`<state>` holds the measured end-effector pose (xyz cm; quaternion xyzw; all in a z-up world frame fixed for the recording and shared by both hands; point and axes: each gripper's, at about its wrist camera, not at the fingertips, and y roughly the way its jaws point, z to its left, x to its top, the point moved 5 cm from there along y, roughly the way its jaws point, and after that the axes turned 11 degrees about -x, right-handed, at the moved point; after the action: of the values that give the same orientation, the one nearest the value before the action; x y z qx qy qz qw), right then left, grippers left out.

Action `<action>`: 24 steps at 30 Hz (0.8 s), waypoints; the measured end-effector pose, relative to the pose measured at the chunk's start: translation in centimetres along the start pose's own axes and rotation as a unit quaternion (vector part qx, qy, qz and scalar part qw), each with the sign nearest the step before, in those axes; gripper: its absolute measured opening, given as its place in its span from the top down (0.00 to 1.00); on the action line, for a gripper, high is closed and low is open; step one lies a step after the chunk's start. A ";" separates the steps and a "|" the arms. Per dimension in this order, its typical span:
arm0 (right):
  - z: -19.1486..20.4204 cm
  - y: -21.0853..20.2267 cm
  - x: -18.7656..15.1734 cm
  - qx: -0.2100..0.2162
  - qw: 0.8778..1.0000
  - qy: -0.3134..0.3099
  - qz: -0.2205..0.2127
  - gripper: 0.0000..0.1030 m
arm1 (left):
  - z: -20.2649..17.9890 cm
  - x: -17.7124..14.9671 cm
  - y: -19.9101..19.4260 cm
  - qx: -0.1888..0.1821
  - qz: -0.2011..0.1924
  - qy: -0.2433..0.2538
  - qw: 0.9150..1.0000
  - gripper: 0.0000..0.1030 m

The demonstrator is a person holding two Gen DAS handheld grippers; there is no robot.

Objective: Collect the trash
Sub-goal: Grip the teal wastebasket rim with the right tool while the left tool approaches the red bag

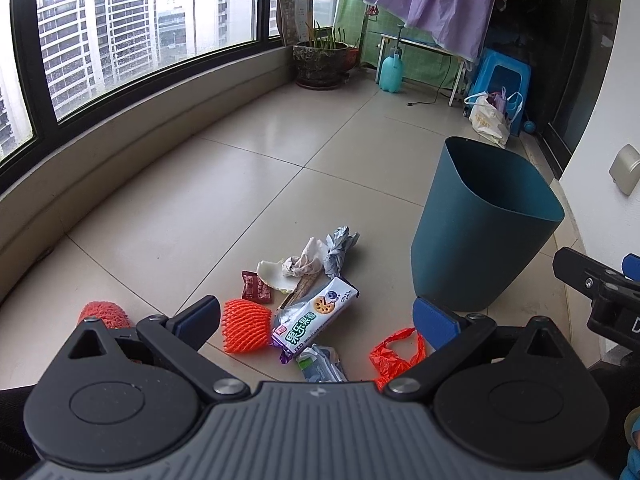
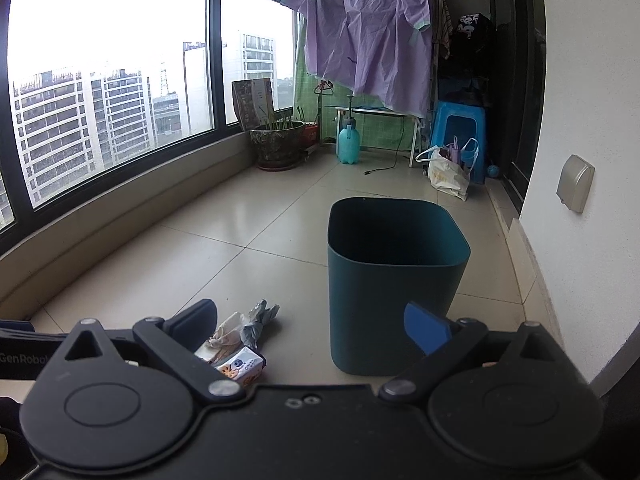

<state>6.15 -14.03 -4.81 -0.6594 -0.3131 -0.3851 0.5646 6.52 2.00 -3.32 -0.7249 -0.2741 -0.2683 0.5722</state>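
- Two grippers are held above a tiled balcony floor point(image 1: 280, 148), and both are seen with fingers spread wide and nothing between them
- The left gripper point(image 1: 316, 314) is poised over a heap of litter, its blue-padded fingers framing most of the pile in the left wrist view
- The right gripper point(image 2: 312, 320) is pointed at a dark teal bin point(image 2: 396, 280), which is stood upright on the tiles with its mouth open; nothing can be made out inside it
- In the left wrist view the bin point(image 1: 480, 232) is placed to the right of the litter, near it but not touching
- A biscuit wrapper point(image 1: 316, 316) is laid across the middle of the heap, with an orange foam net point(image 1: 246, 326) just beside it on the left
- A second reddish net point(image 1: 105, 314) is partly hidden behind the left finger
- An orange plastic bag point(image 1: 394, 354) is crumpled near the right finger, and a clear bluish wrapper point(image 1: 322, 364) is found between it and the biscuit wrapper
- Further back, a small dark red packet point(image 1: 256, 287), a dirty crumpled tissue point(image 1: 302, 260) and a twisted grey wrapper point(image 1: 338, 250) are gathered close together
- A plant pot point(image 1: 320, 62), a spray bottle point(image 1: 391, 70) and a blue stool point(image 1: 502, 76) are lined along the far end
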 end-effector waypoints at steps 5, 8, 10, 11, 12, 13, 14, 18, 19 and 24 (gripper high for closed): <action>-0.5 2.0 2.2 0.002 1.000 -0.010 -0.007 0.05 | 0.1 1.4 1.2 0.005 -0.003 -0.001 1.000 0.00; -0.8 3.8 4.6 0.002 0.999 -0.026 -0.020 0.05 | -0.1 2.4 2.5 0.009 -0.002 -0.003 1.000 0.00; -1.2 5.4 6.1 0.007 0.999 -0.030 -0.019 0.05 | -0.3 2.9 3.5 0.009 0.001 0.000 1.000 0.00; -1.4 6.1 6.7 0.007 0.999 -0.031 -0.018 0.05 | -0.5 3.2 4.0 0.010 0.003 0.002 1.000 0.00; -1.6 7.1 7.4 0.009 0.999 -0.035 -0.015 0.05 | -0.6 3.4 4.5 0.011 0.005 0.005 1.000 0.00; -1.9 8.0 8.0 0.006 0.999 -0.039 -0.014 0.07 | -0.7 3.6 5.0 0.011 0.007 0.007 1.000 0.00; -2.2 9.0 8.6 0.002 0.999 -0.042 -0.011 0.07 | -0.9 3.9 5.6 0.011 0.009 0.009 1.000 0.00; -2.8 13.1 9.9 0.000 0.998 -0.053 0.017 0.11 | -1.1 4.6 8.0 0.014 0.022 0.016 1.000 0.00; -3.0 14.1 10.2 0.004 0.998 -0.055 0.028 0.12 | -1.2 4.8 8.6 0.014 0.026 0.017 0.999 0.00; -4.0 19.1 10.5 -0.006 0.996 -0.072 0.060 0.18 | -1.6 4.9 11.5 0.006 0.045 0.031 0.998 0.00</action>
<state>27.09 -21.33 -5.12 -0.7061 -0.3108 -0.3038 0.5590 17.96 -1.38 -7.46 -0.7248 -0.2248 -0.2627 0.5960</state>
